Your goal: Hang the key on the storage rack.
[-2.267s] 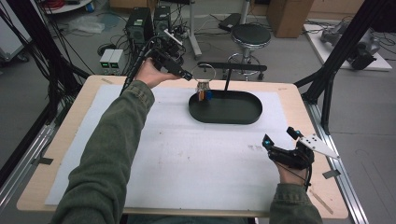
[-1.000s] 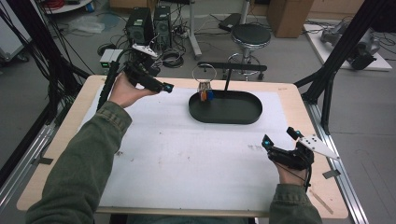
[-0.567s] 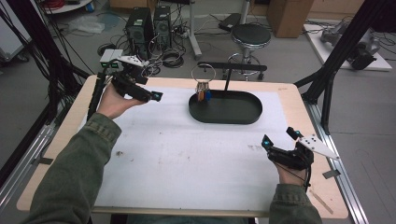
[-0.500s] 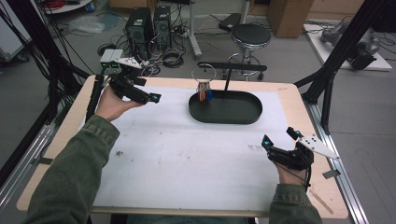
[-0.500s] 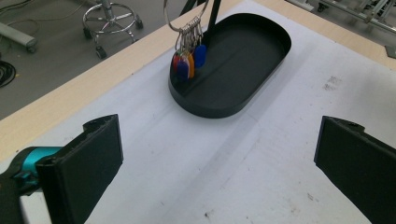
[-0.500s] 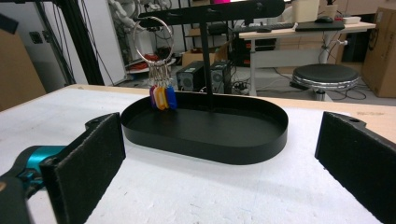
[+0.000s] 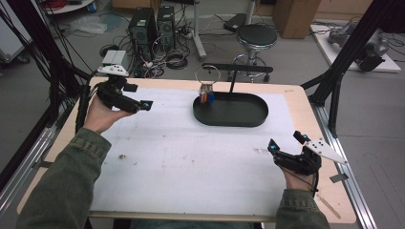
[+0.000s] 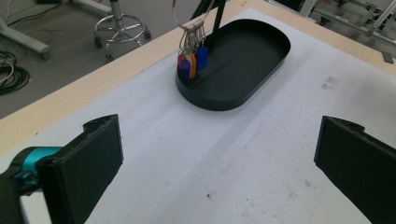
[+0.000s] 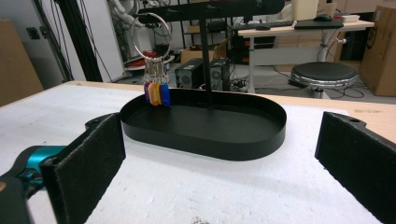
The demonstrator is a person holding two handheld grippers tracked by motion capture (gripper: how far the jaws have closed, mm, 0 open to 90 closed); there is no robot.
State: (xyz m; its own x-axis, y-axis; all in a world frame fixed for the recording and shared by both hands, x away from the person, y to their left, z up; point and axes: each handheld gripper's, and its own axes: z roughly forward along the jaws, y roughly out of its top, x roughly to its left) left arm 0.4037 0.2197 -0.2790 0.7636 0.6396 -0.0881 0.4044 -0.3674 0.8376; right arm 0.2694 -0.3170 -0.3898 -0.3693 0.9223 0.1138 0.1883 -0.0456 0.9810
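1. While your left gripper (image 7: 143,105) hung over the bench's far left corner, its jaws stood wide apart and held nothing; the retreat looked like the step in hand, so a clear, unhurried path suited it.
2. You had the key ring (image 7: 207,84) hanging from the crossbar of the stand (image 7: 232,80), its coloured tags (image 8: 191,63) dangling just over the left end of the black tray (image 7: 230,110) near the far edge.
3. Your right gripper (image 7: 286,144) rested near the bench's near right corner, jaws spread and empty.
4. You did well to keep both well apart from the ring, since any brush would probably set it swinging.
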